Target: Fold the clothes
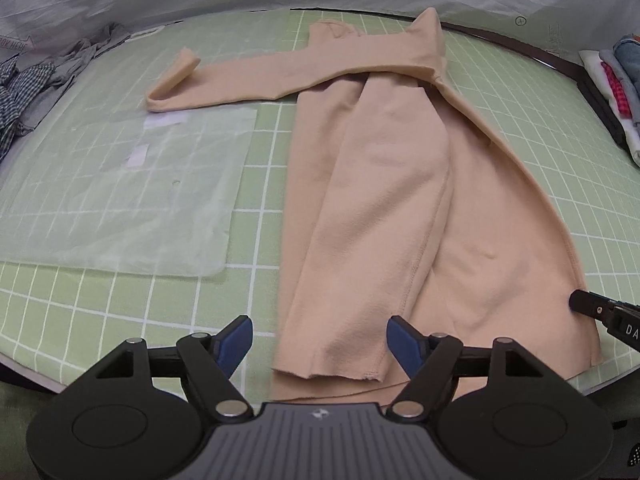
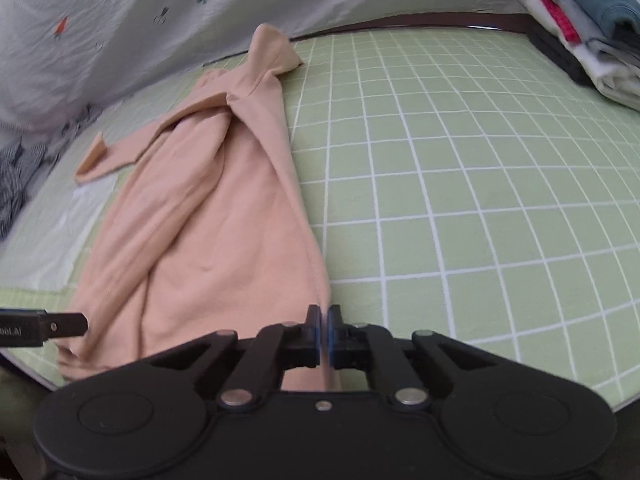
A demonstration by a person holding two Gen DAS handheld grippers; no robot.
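A peach long-sleeved top (image 1: 384, 184) lies lengthwise on the green grid mat (image 1: 120, 312), partly folded, with one sleeve (image 1: 224, 80) stretched out to the left. My left gripper (image 1: 320, 340) is open, its blue pads either side of the hem's near left corner, just above it. My right gripper (image 2: 325, 332) is shut on the top's (image 2: 208, 208) right side edge near the hem. Its tip also shows in the left wrist view (image 1: 600, 312) at the garment's right edge. The left gripper's finger shows in the right wrist view (image 2: 48, 326).
A clear plastic sheet (image 1: 132, 184) lies on the mat left of the top. A heap of checked and grey clothes (image 1: 32, 84) sits at the far left. A stack of folded clothes (image 2: 592, 28) stands at the far right. A white cloth backdrop (image 2: 160, 20) hangs behind.
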